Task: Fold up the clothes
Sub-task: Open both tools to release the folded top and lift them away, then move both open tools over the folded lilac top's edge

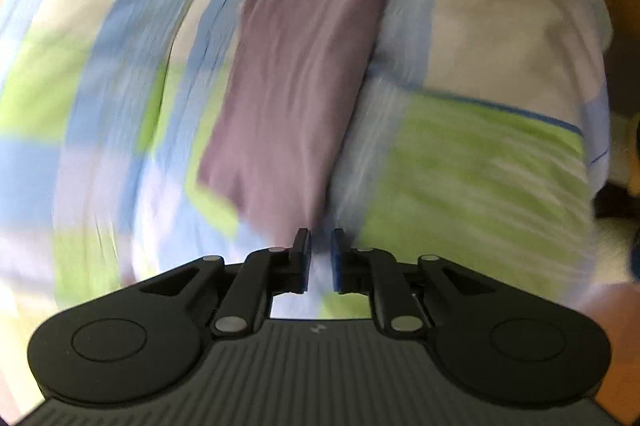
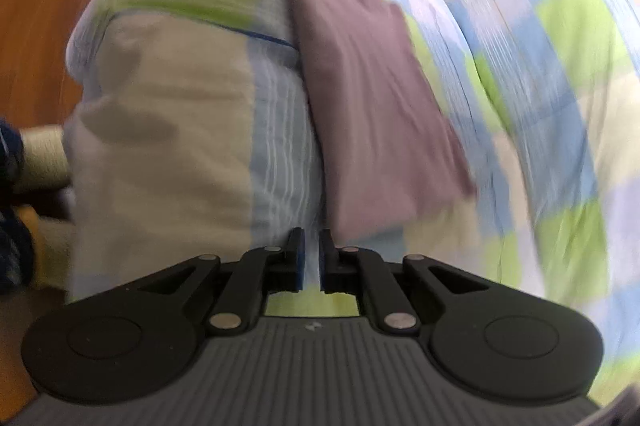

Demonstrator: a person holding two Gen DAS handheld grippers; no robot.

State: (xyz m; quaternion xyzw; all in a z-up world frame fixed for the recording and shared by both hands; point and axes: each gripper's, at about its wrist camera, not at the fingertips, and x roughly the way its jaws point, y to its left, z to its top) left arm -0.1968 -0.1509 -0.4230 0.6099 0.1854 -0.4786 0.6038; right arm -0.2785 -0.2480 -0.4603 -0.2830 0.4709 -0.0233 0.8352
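**A:** so where are we sitting with the purple cloth (image 1: 296,86) right now? Both views are smearing badly.

**B:** it's lying flat on the checked bedspread (image 1: 480,162), already looking like a long folded strip. In the left view it's running straight away from the left gripper (image 1: 320,258), near end just ahead of the tips, a touch to their left.

**A:** and the right gripper (image 2: 311,258)?

**B:** there it's lying ahead and off to the right, long axis slanting up and left. We're judging the left one is sitting nearer the strip's near end.

**A:** are we gripping anything?

**B:** nope. The left one is standing slightly parted, nothing between the pads. The right one is nearly clenched, only a sliver of gap showing bedspread, not holding cloth.
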